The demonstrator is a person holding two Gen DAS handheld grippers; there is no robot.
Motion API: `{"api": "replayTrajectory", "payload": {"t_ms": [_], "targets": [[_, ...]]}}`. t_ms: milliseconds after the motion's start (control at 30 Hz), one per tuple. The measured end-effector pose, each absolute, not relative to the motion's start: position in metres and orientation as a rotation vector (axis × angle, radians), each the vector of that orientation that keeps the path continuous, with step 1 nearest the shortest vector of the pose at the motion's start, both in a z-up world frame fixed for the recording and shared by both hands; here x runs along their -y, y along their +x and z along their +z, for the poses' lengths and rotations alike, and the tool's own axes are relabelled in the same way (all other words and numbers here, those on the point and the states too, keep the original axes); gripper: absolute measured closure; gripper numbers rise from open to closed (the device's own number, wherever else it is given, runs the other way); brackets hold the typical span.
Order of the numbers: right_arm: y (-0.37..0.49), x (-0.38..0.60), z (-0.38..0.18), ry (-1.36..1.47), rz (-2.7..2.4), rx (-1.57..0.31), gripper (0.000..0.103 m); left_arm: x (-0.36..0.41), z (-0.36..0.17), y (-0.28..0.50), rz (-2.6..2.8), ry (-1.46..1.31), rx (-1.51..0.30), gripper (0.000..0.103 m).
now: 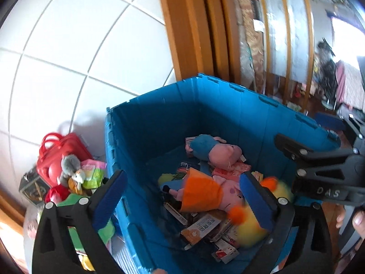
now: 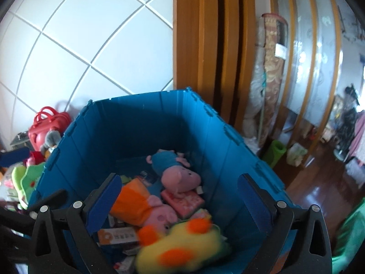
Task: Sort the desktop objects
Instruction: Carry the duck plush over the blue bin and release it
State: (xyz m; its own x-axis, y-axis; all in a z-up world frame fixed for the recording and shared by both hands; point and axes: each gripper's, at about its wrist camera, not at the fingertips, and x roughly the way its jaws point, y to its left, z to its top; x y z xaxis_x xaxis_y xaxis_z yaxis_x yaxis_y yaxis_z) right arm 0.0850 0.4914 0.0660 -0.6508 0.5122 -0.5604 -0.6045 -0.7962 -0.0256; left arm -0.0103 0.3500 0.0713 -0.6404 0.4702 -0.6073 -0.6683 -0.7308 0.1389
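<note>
Behind, white tiled wall [image 2: 75, 41] and wooden doorframe [image 2: 205, 45].

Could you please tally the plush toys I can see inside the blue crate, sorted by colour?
Inside the blue crate:
Pink pig in blue top: 1
Pink pig in orange dress: 1
Yellow plush with orange patches: 1, blurred
Total: 3 plush toys.
Small boxes also lie under them; too jumbled to count. Both the left gripper and right gripper are open above the crate.

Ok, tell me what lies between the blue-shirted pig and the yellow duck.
The orange-dressed pig and a pink packet, clearest in the right wrist view.
</note>
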Motion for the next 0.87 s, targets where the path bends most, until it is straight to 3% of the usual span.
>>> {"api": "replayTrajectory", "payload": {"t_ms": [367,867], "targets": [[0.087,-0.467,0.051,-0.815,2.353,-0.284,0.000,-0.328,0.070,-0.002,2.354,-0.738,-0.422,0.003],[0.081,-0.464,0.046,-0.837,2.341,-0.237,0.000,-0.318,0.069,-0.007,2.381,-0.751,-0.403,0.003]]}}
